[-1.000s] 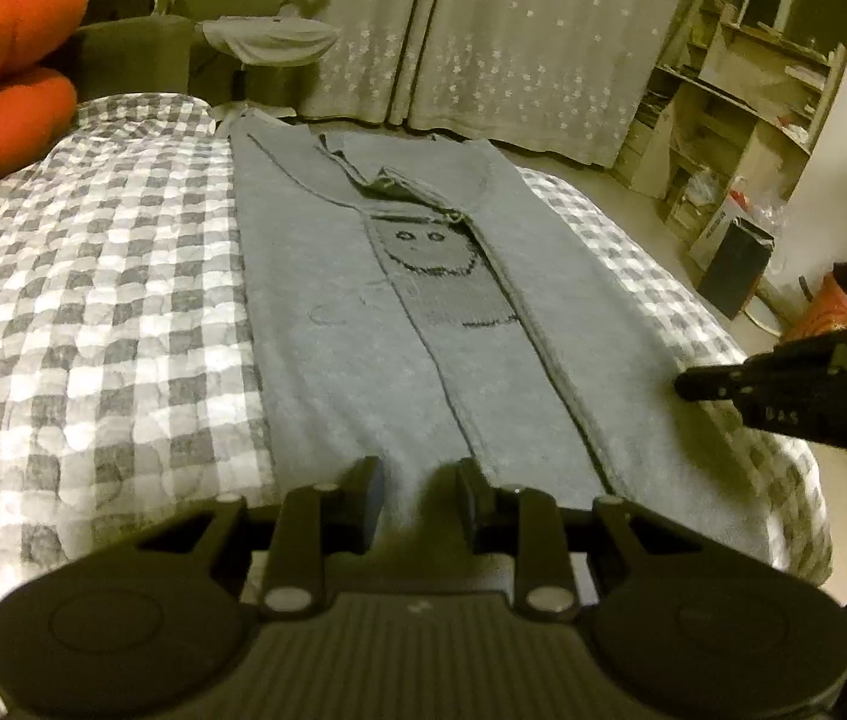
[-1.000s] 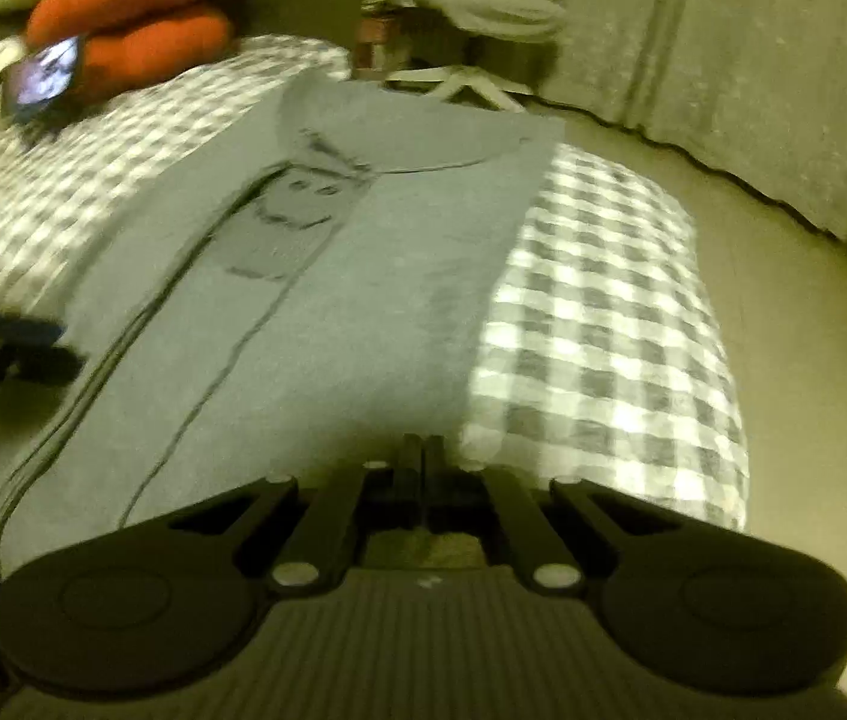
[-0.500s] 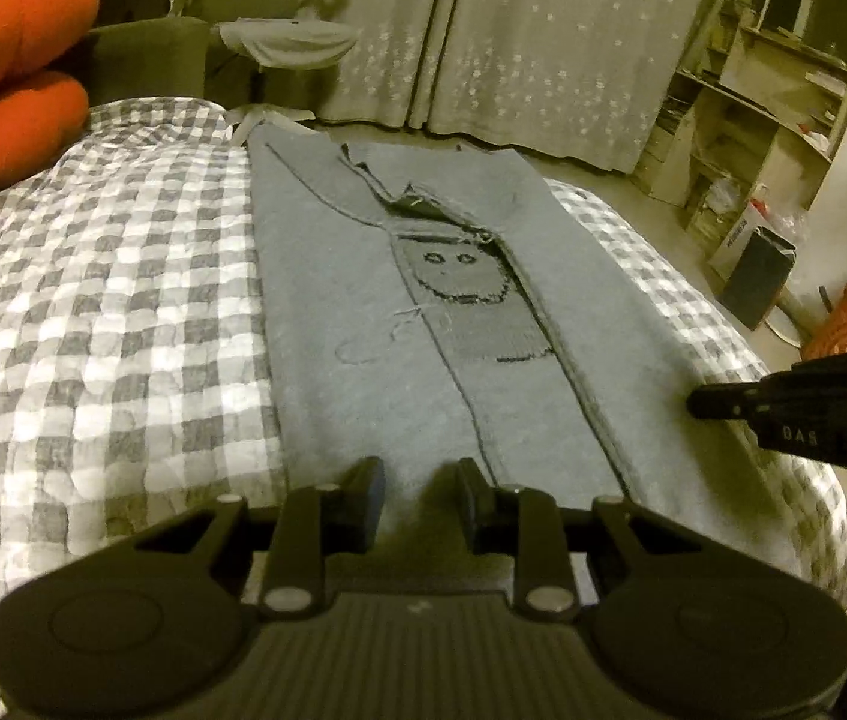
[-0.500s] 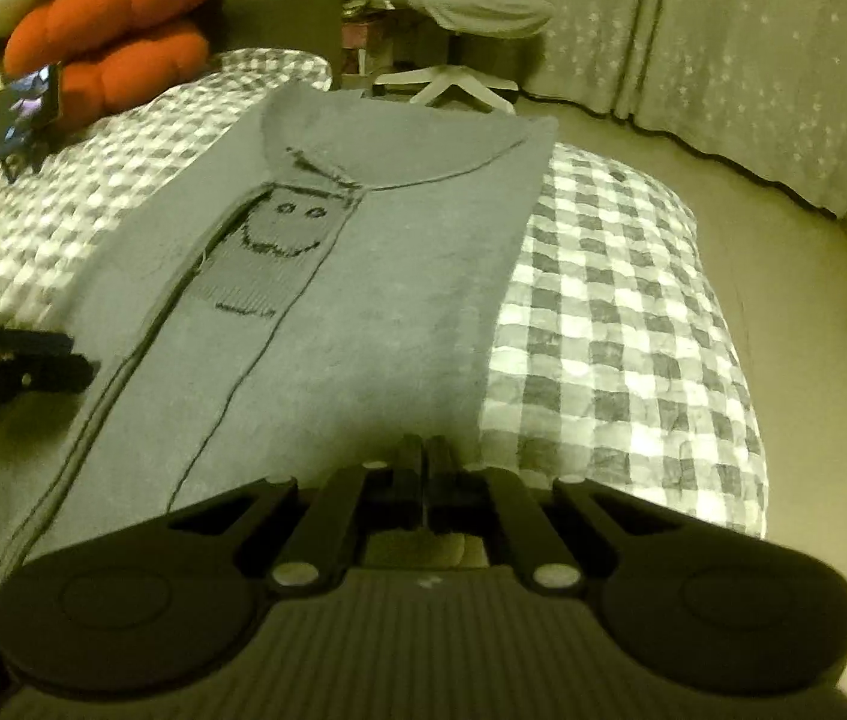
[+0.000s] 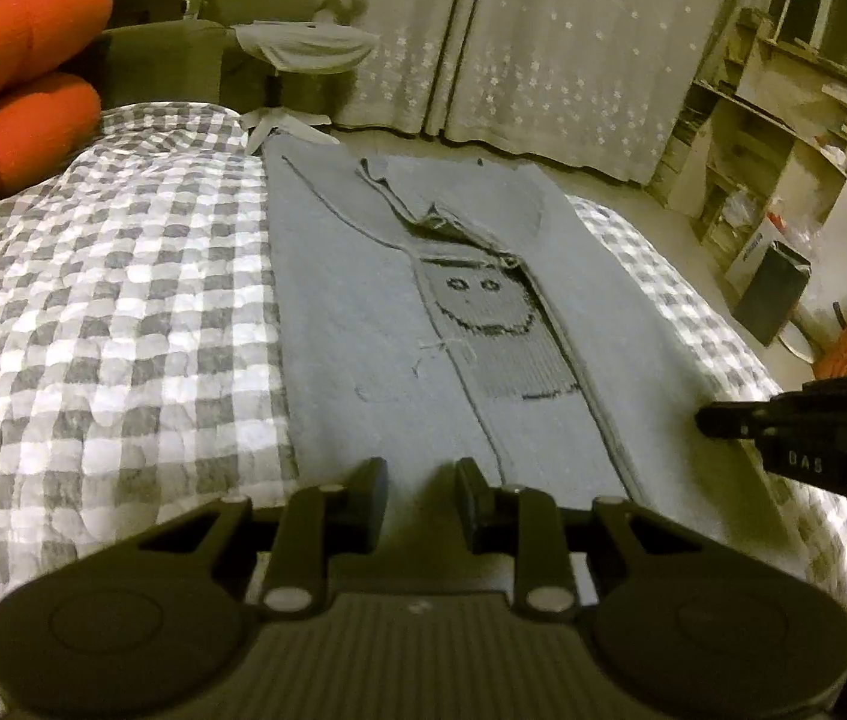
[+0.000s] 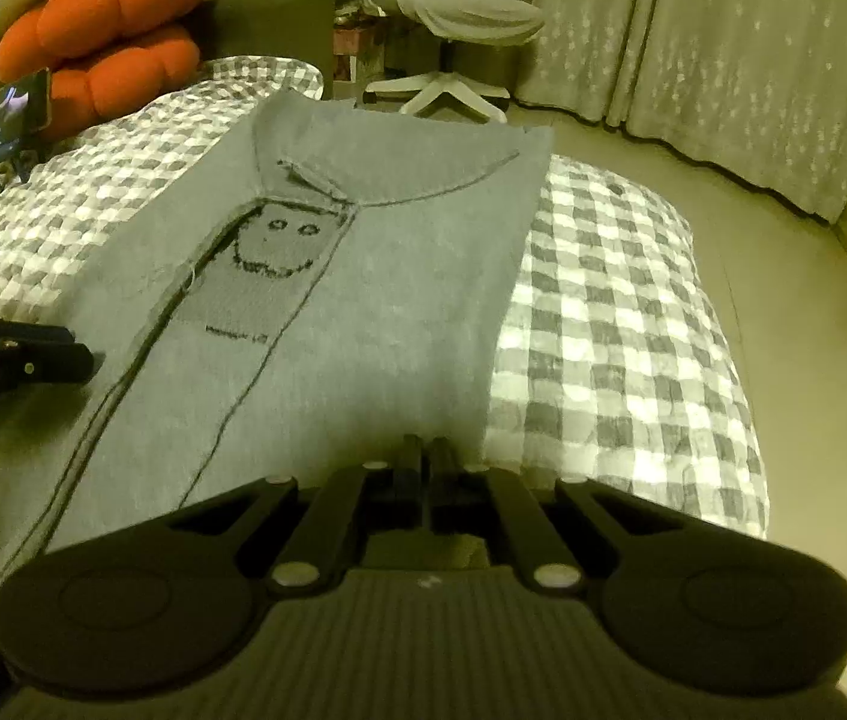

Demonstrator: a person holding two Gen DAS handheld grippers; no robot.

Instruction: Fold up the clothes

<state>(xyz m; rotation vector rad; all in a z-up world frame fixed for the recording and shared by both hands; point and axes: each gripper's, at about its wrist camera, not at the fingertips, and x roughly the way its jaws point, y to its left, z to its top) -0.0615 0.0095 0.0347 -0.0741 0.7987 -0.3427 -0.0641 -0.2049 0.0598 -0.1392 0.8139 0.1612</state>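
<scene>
- The grey sweater [image 5: 351,324] lies flat on the bed [image 5: 111,324], stretching straight ahead of both grippers, with its side panels folded in over the middle.
- A darker knitted patch with a smiling face [image 5: 486,300] shows in the strip between the folded panels, ahead of the left gripper [image 5: 420,495] and slightly to its right.
- The left gripper has its jaws partly spread, a clear gap between them, above the sweater's near end; I cannot tell whether the fingertips touch the cloth, and nothing sits between them.
- The right gripper [image 6: 423,468] has its jaws pressed together at the sweater's near right edge; whether cloth is pinched between them cannot be told.
- From the left wrist view, the right gripper [image 5: 723,420] comes in from the right, its tip over the sweater's right side.
- From the right wrist view, the left gripper [image 6: 72,357] comes in from the left, over the sweater's left side.
- Orange cushions [image 6: 105,42] lie far ahead and left of the right gripper, a phone [image 6: 9,111] propped beside them.
- A chair [image 6: 453,30] and curtains [image 6: 723,30] stand beyond the bed.
</scene>
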